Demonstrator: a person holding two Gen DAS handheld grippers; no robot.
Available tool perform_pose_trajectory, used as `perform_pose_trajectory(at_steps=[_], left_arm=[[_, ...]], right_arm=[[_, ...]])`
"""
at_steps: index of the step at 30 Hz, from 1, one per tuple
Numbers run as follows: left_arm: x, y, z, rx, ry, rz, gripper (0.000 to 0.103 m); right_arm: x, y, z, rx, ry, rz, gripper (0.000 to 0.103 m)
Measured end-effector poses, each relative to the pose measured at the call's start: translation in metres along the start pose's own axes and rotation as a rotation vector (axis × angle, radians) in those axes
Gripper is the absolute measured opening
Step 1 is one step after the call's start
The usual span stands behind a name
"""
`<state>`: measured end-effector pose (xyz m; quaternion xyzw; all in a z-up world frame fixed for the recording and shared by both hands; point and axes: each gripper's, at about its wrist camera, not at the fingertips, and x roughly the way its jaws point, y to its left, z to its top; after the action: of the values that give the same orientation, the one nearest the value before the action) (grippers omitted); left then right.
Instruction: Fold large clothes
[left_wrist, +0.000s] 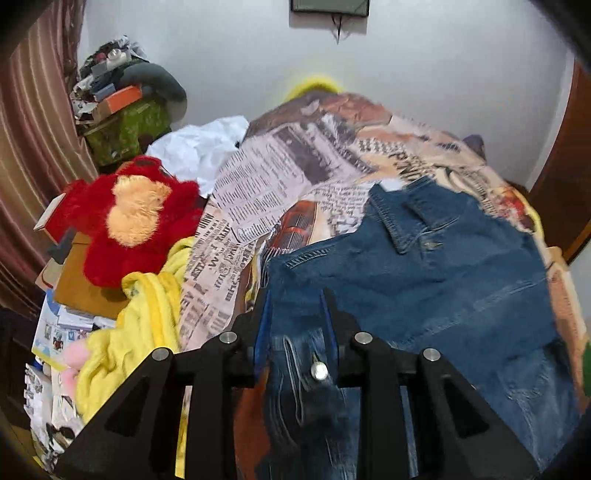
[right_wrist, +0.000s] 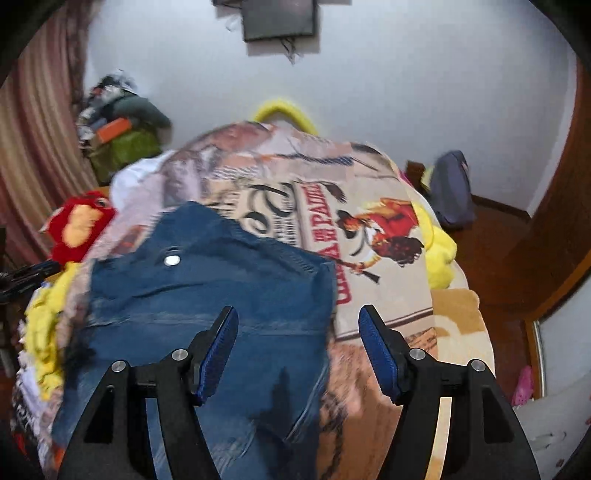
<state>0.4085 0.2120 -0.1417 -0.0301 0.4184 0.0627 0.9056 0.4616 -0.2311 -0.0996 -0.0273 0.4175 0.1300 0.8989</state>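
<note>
Left gripper (left_wrist: 297, 321): nearest the lens in the left wrist view, black arms with blue pads set narrow; denim with a metal rivet lies between them, and they appear to pinch it, though blur leaves the contact less than certain.
Jeans (left_wrist: 424, 288): blue denim spread on the newspaper-print bedspread (left_wrist: 266, 177), waistband and belt loop toward the far wall, one edge running back under the left gripper.
Left of the bed: red plush toy (left_wrist: 129, 218) and a crumpled yellow blanket (left_wrist: 147, 325), both beside the jeans, not on them.
Right gripper (right_wrist: 297, 347): fingers stand wide apart with nothing between the pads; it hangs over the near right part of the denim without touching it.
Jeans, right wrist view (right_wrist: 207, 295): the button shows near the far edge; the right edge ends just short of the right pad.
Step in hand: likely between folds, one side let go, the other seemingly held.
Next move: probably a fresh grip for the free gripper on an edge matching the left one's, so both can carry the cloth over evenly.
Hidden: the legs run out of the bottom of both views, so how many folds are made cannot be told; motion blur softens seams and print.
</note>
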Motion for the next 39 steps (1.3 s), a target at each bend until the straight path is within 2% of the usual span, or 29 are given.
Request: perform_pose_trajectory(at_steps=[3,6,7,11,13,21,25,29,32,34,35,36,37,38,39], left_arm=[[-0.028,0.003,-0.012,-0.022,-0.021,-0.030,0.033],[-0.051,0.008,-0.030,-0.029,-0.026,-0.046,0.035],[-0.056,0.008,-0.036,-0.027,-0.023,-0.053,0.038],[-0.076,0.014,-0.071,-0.034,-0.006,-0.084,0.071],[-0.080,0.017,-0.090,-0.048,0.013,-0.087,0.080],[-0.068,0.033,-0.173,-0.139,0.159,-0.113,0.081],[-0.054,0.039,-0.209,-0.216,0.233,-0.132,0.081],[-0.045,0.039,-0.242,-0.300,0.312,-0.201,0.081],[-0.041,0.032,-0.256,-0.320,0.355,-0.254,0.081],[-0.039,0.025,-0.261,-0.316,0.369,-0.301,0.077],[-0.039,0.022,-0.262,-0.312,0.370,-0.308,0.071],[-0.039,0.019,-0.262,-0.308,0.372,-0.314,0.069],[-0.038,0.017,-0.261,-0.302,0.369,-0.306,0.069],[-0.038,0.015,-0.260,-0.299,0.364,-0.304,0.065],[-0.039,0.014,-0.259,-0.295,0.359,-0.305,0.062]], right_arm=[[-0.033,0.015,-0.017,-0.031,-0.027,0.025,0.077],[-0.057,0.025,-0.036,-0.052,-0.051,0.028,0.082],[-0.063,0.028,-0.045,-0.055,-0.051,0.033,0.082],[-0.079,0.030,-0.077,-0.037,-0.015,0.053,0.083],[-0.083,0.029,-0.098,-0.020,0.011,0.054,0.083],[-0.072,0.018,-0.167,0.034,0.149,0.019,0.083],[-0.065,0.015,-0.194,0.088,0.213,0.039,0.083],[-0.062,0.014,-0.212,0.129,0.246,0.084,0.083],[-0.060,0.013,-0.222,0.150,0.262,0.113,0.083],[-0.059,0.011,-0.226,0.178,0.261,0.134,0.079],[-0.060,0.011,-0.227,0.188,0.251,0.143,0.072],[-0.060,0.012,-0.227,0.196,0.244,0.157,0.063],[-0.060,0.013,-0.227,0.198,0.245,0.167,0.057],[-0.060,0.015,-0.227,0.204,0.245,0.187,0.047],[-0.060,0.016,-0.227,0.207,0.246,0.200,0.042]])
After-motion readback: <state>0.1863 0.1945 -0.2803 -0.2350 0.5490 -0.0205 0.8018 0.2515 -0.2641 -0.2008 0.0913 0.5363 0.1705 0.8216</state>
